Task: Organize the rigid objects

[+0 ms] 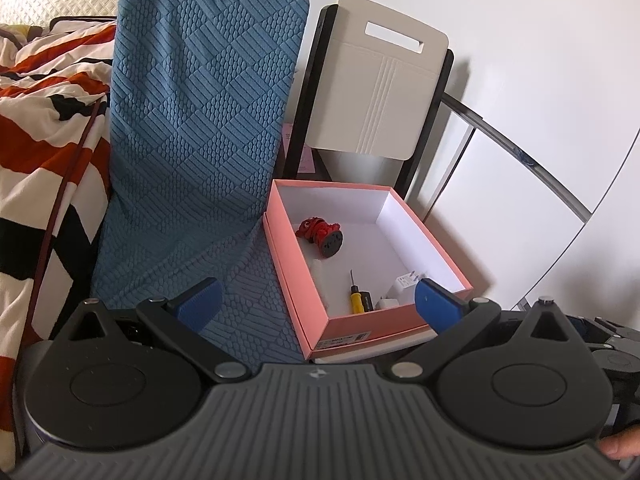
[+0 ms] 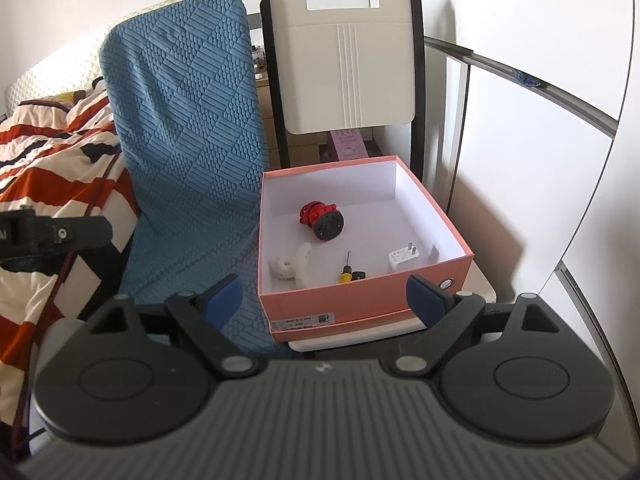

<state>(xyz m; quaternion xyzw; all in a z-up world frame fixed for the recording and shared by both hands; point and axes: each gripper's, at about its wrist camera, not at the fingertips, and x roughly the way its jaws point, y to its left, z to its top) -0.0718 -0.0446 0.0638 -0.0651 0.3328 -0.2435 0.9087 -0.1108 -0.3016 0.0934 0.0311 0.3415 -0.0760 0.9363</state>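
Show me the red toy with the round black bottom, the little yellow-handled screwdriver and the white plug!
red toy with round black base (image 2: 320,219), right wrist view, on its body.
yellow-handled screwdriver (image 2: 345,274), right wrist view, on the yellow handle.
white plug adapter (image 2: 405,260), right wrist view, on its top face.

Sticker on pink box (image 2: 362,304) front, print too small to read

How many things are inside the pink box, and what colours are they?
Inside the pink box:
Red toy with a black round base: 1
White fuzzy thing: 1
Yellow-handled screwdriver: 1
White plug adapter: 1
Small black piece beside the screwdriver, too small to tell what it is: 1
Total: 5
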